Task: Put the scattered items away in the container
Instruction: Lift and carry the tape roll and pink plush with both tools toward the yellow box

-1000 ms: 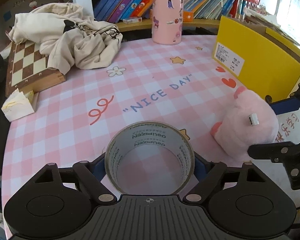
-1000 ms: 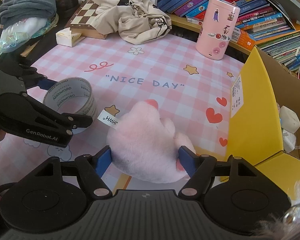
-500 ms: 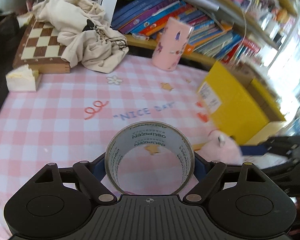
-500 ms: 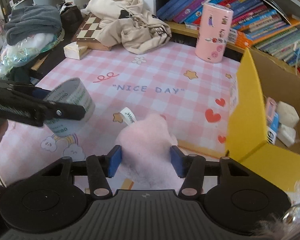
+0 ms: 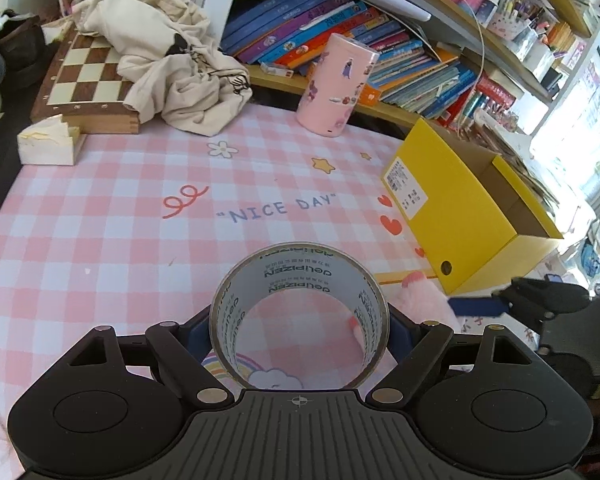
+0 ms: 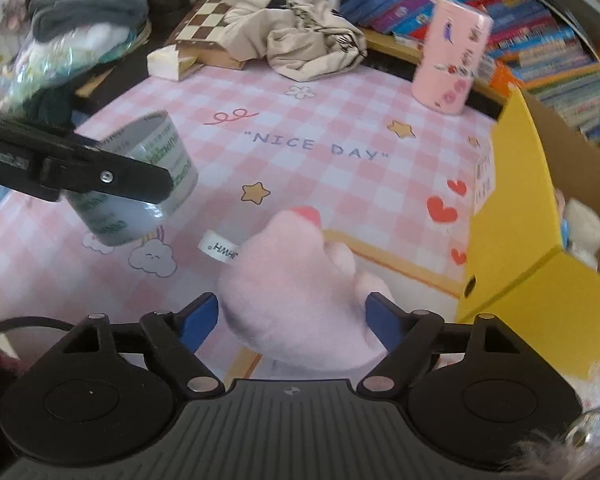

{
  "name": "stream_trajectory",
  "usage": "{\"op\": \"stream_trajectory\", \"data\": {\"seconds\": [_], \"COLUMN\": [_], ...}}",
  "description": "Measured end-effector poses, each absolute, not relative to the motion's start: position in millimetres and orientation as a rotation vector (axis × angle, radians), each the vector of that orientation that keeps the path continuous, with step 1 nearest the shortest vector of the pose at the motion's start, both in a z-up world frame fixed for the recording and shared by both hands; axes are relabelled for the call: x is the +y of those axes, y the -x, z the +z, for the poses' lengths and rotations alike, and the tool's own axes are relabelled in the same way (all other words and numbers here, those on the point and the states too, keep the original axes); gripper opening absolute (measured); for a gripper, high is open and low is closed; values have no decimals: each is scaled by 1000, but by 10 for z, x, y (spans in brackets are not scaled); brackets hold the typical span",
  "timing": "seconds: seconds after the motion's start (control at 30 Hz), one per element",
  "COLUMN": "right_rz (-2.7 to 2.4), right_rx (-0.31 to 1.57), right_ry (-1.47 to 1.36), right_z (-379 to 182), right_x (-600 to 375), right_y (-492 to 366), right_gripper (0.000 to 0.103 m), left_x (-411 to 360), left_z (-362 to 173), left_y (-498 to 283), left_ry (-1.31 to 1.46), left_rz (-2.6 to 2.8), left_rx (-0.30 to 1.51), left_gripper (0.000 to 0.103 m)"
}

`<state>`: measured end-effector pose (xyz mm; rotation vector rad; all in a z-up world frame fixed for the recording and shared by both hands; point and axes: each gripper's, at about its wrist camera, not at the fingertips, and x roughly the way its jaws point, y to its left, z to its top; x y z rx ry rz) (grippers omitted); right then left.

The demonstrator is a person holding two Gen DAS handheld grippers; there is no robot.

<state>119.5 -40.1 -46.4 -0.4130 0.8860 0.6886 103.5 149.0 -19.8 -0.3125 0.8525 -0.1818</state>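
Jaws of the left gripper (image 5: 300, 326) clamp a glossy tape ring (image 5: 300, 314); right gripper (image 6: 292, 320) jaws squeeze a fuzzy pink plush (image 6: 296, 292).

Open checked mat (image 5: 100, 240) stretches ahead; yellow box (image 5: 452, 216) walls its right.

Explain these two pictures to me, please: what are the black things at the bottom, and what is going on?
No robot here: a person holds a two-finger claw in each hand, and each carries a wide-angle camera looking out along its fingers. The black shape at the bottom is the claw's own body.

The left-hand view shows the left claw clamped on a roll of tape. The right-hand view shows the right claw squeezing a pink plush toy, with the other claw and its tape at the left.

Below lies a pink checked mat reading "NICE DAY". On it stand a pink tin and an open yellow box, probably the container for tidying. A chessboard sits behind.
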Motion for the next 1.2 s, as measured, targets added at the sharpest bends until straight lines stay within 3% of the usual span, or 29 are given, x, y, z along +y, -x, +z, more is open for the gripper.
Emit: {"op": "stream_trajectory", "data": {"seconds": [0.1,0.33,0.4,0.73,1.2], "right_rz": [682,667,669,665,528], "right_rx": [854,795,792,874,889], "right_ry": [504,569,552,345,279], "right_z": [-550,-545,-488,-205,-192], "right_x": [-296,-268,-298,-667,-1161], "right_y": [-1187,-1175,-1156,-900,-698], "right_gripper": [88,63,62,62,62], "left_x": [1560,1661,1658,1427,828], "left_z": [-194,-194,-176,-90,-106], "left_y": [-970,-865,-846,-825,-936], "left_ry": [323,357,358,340,268], "left_rz": [-157,-124,-128,-232,-393], "left_rx": [848,839,833,829,870], "left_gripper": [84,84,84,84,84]}}
